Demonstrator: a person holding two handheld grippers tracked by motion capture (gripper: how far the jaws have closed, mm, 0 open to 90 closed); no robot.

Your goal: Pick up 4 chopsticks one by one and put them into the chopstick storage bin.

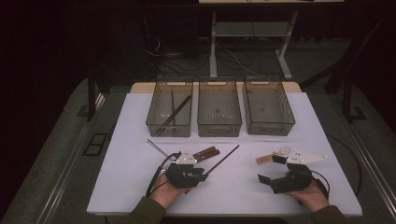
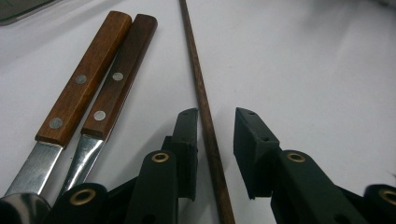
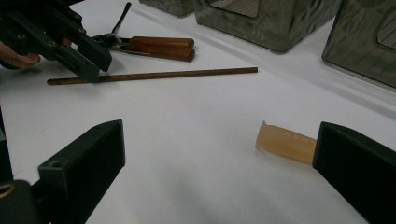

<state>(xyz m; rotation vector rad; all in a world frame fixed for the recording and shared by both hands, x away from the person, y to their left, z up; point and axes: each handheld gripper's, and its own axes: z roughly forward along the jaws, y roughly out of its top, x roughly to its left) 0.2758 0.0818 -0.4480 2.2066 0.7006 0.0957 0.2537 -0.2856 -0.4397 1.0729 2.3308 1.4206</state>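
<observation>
At lower centre, the left gripper (image 2: 215, 126) straddles a brown chopstick (image 2: 201, 93), jaws spread, not yet pinching; the right gripper (image 3: 215, 163) gapes wide.

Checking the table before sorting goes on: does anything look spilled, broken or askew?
Nothing stands out. The chopstick lies flat between the left claw's jaws, the two wooden-handled knives lie side by side, and the three bins stand upright.

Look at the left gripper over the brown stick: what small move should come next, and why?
Probably close the left gripper fully on the brown stick. The stick lies on the table between its jaws, with a gap showing at the right jaw, so it is not yet pinched for lifting.
</observation>
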